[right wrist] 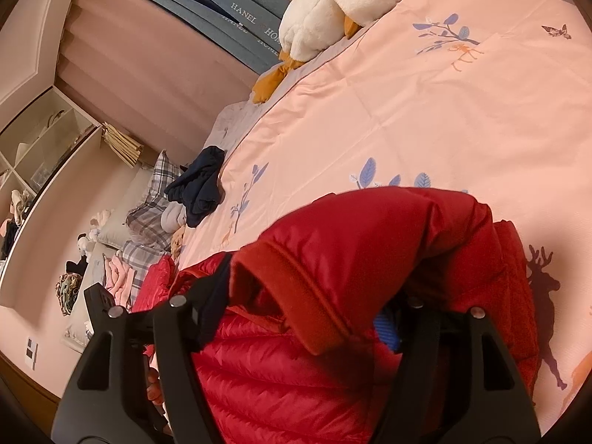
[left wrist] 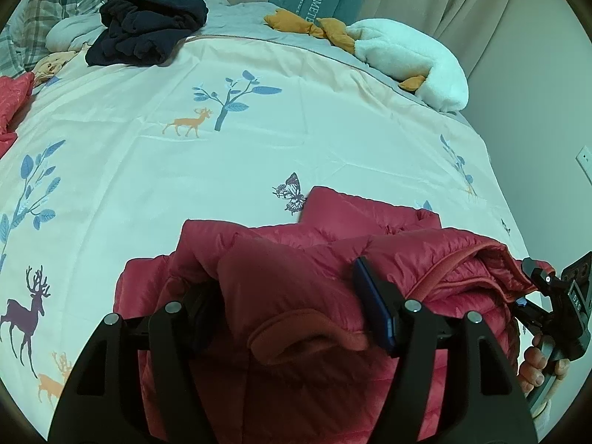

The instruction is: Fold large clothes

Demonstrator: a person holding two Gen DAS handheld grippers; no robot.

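1. Bedroom with a big bed; its pale cover (left wrist: pixel 259 148) has printed deer and trees.
2. Nearest, the red puffy quilted jacket (left wrist: pixel 296 277) lies folded at the bed's near edge.
3. Left gripper (left wrist: pixel 288 314) and right gripper (right wrist: pixel 307 318) both have fingers spread apart, with jacket cloth bunched loosely between them.
4. Puffy cloth could spring back and undo the fold.
5. Most finger pads hide behind cloth.
6. Farther off sit dark navy bundled clothes (left wrist: pixel 148 29) and a white plush duck (left wrist: pixel 414 63).
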